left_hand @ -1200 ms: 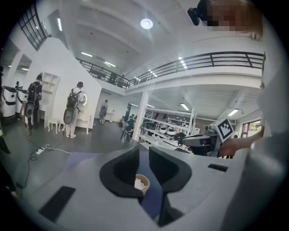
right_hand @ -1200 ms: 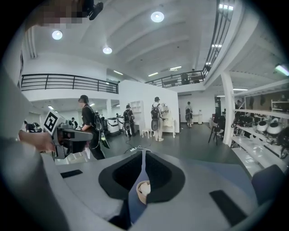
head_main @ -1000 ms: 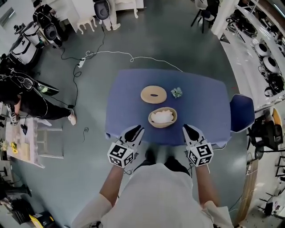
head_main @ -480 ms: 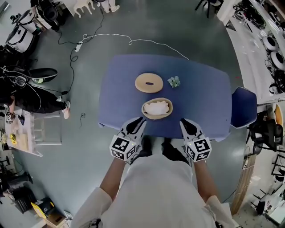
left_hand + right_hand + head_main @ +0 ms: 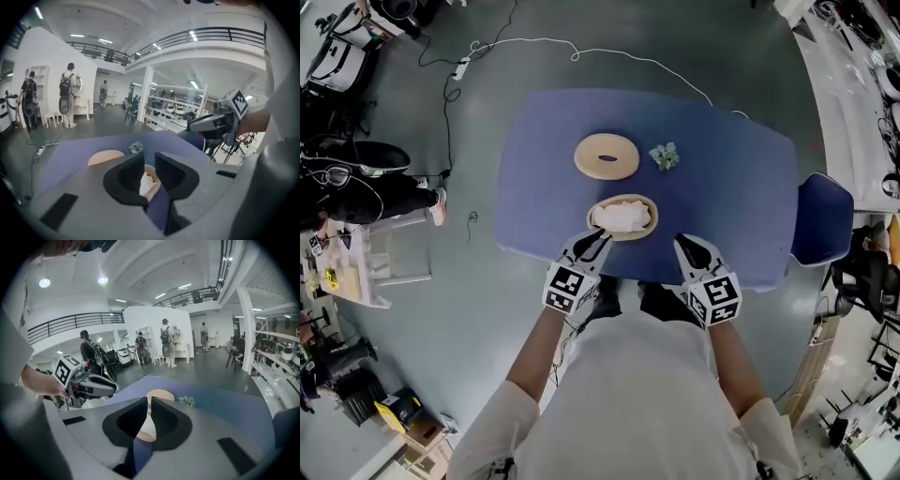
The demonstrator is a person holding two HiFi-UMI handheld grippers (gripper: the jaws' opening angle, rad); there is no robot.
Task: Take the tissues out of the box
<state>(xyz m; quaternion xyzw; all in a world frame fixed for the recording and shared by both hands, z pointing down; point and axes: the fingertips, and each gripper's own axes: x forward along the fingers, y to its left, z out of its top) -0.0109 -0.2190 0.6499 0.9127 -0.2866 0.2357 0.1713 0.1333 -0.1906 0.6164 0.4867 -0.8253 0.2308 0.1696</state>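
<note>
A: Tissues [image 5: 620, 216] where?
B: In box [image 5: 650, 223], mid near edge of table [image 5: 722, 187]. Lid [image 5: 607, 156] lies just beyond it, green sprig [image 5: 665, 156] beside lid, on its right.
A: L gripper [image 5: 149, 161]?
B: Tips at box's near-left rim. Jaws a bit apart, gripping nothing; tissues show thru the gap.
A: R gripper [image 5: 149, 404]?
B: Over table's near edge, just right of box, not touching. Jaws only a narrow slit apart, empty.
</note>
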